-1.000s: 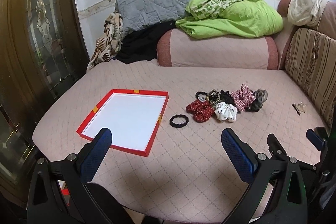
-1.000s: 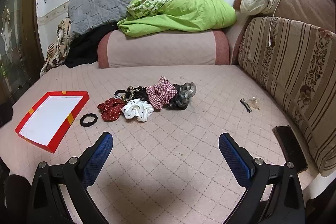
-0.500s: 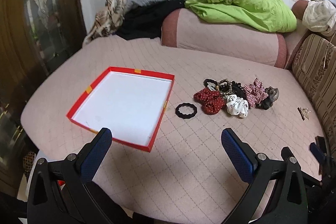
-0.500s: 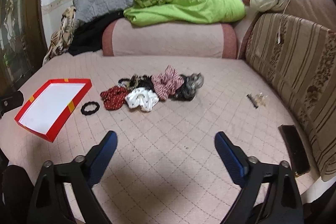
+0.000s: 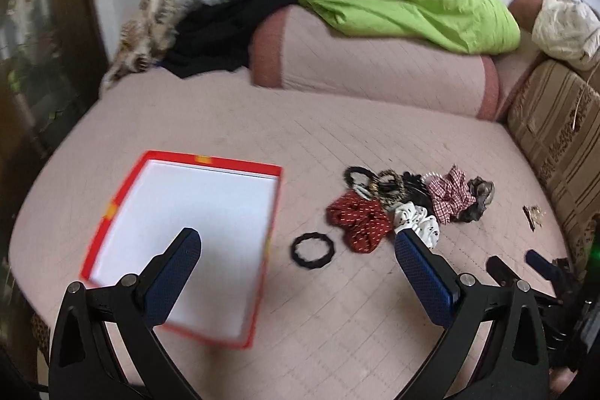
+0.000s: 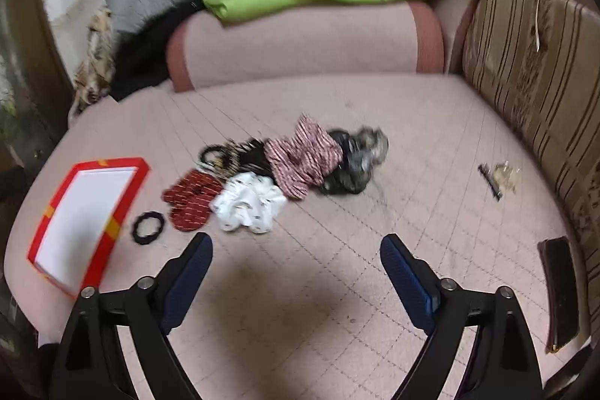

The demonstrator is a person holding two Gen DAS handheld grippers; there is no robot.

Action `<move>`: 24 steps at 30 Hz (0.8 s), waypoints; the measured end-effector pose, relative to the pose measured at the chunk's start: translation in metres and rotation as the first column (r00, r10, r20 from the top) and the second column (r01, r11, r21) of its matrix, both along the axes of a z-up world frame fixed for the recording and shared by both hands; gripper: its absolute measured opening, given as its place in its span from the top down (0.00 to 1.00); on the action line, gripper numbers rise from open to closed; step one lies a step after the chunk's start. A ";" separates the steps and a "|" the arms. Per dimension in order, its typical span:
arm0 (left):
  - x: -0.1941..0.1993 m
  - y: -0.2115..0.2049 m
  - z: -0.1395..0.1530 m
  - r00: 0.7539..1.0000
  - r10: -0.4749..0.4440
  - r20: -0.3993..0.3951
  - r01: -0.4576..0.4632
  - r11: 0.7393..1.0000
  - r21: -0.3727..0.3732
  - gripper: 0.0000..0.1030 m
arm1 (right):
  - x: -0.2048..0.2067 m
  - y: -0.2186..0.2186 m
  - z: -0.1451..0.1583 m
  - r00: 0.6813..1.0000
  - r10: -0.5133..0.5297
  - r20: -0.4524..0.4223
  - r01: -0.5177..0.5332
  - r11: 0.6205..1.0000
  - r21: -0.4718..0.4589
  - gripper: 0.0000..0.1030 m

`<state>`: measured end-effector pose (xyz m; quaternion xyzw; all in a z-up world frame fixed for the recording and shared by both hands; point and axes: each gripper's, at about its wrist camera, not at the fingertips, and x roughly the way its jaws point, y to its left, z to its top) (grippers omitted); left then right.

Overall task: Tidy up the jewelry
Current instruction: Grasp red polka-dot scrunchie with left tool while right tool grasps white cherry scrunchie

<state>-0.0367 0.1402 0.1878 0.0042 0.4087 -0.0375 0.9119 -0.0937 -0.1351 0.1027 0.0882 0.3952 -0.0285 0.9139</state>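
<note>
A red box with a white inside (image 5: 195,242) lies on the pink quilted sofa seat, left of a black hair ring (image 5: 312,249). Beside the ring is a pile of scrunchies: a red dotted one (image 5: 358,219), a white one (image 5: 416,218), a red checked one (image 5: 450,194) and dark ones. The same box (image 6: 80,216), ring (image 6: 149,226) and pile (image 6: 285,167) show in the right wrist view. My left gripper (image 5: 296,250) is open and empty, above the box edge and ring. My right gripper (image 6: 296,257) is open and empty, just short of the white scrunchie (image 6: 249,203).
A small clip and trinket (image 6: 500,177) lie near the striped back cushion (image 6: 532,70). A dark phone (image 6: 560,291) lies at the seat's right edge. A bolster (image 5: 375,77) with a green blanket (image 5: 412,10), grey pillow and clothes fills the far end.
Both grippers have moved forward and down toward the seat. The box, ring and scrunchie pile look larger and closer. Nothing has been picked up.
</note>
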 end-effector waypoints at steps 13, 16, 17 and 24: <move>0.110 -0.058 -0.117 0.964 -0.120 -0.237 0.109 0.992 -0.060 0.17 | 0.065 0.003 -0.051 0.994 0.098 -0.045 -0.089 0.980 0.177 0.23; 0.127 -0.067 -0.135 0.953 -0.137 -0.272 0.121 0.990 -0.073 0.17 | 0.081 0.004 -0.064 0.993 0.104 -0.061 -0.090 0.976 0.198 0.23; 0.130 -0.070 -0.140 0.949 -0.142 -0.280 0.126 0.989 -0.076 0.17 | 0.086 0.005 -0.068 0.992 0.103 -0.070 -0.087 0.975 0.205 0.25; 0.132 -0.075 -0.158 0.928 -0.177 -0.327 0.156 0.984 -0.091 0.93 | 0.106 0.011 -0.091 0.978 0.130 -0.162 -0.086 0.964 0.252 0.85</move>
